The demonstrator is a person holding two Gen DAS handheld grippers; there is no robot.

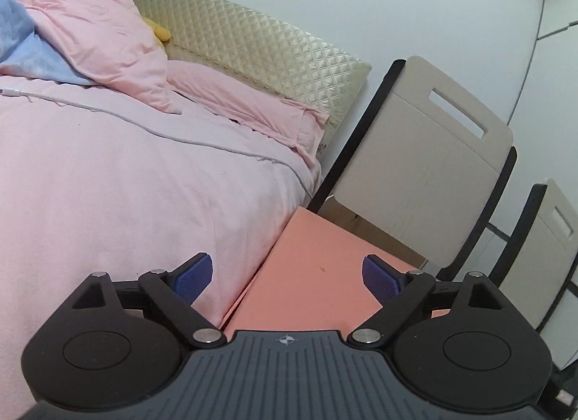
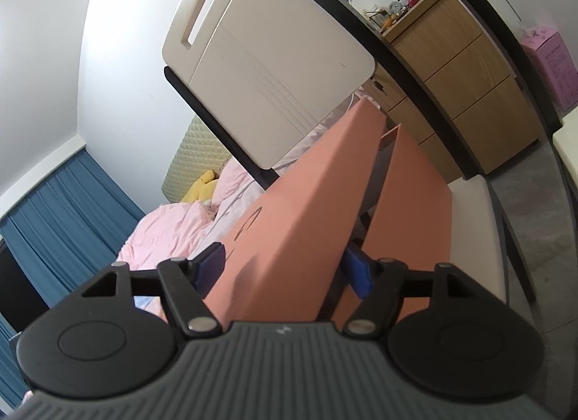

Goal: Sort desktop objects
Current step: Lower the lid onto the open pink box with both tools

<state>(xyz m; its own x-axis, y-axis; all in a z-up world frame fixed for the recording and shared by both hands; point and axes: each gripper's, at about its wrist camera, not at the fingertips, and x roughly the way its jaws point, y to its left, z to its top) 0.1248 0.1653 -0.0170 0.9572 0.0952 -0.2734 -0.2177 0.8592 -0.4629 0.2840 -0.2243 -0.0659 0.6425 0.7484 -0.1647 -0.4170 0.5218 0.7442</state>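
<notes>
The right gripper [image 2: 283,268] has its two pads on either side of a salmon-pink box lid [image 2: 300,203], one pad against the outer face and the other tucked under the raised edge, so the lid appears pinched and tilted up from the box base [image 2: 408,196] beside it. The left gripper [image 1: 287,277] stands wide apart with nothing between its pads; the flat pink top of the same box [image 1: 318,268] lies just beyond it, untouched.

By my judgement the step in hand is opening or closing this box, which rests on the seat of a chair [image 2: 469,203] at the edge of a bed [image 1: 126,185]. One hand has hold of the lid and the other is free, so the next move calls for the free claw to steady the base, or to fetch whatever belongs inside, while the right keeps the lid from dropping.

Around it: a pale chair back [image 1: 426,152] rises just behind the box, a second chair [image 1: 549,239] stands near, and a white cable [image 1: 144,123] trails over the pink sheet. The chair back leaves little room behind the lid.
</notes>
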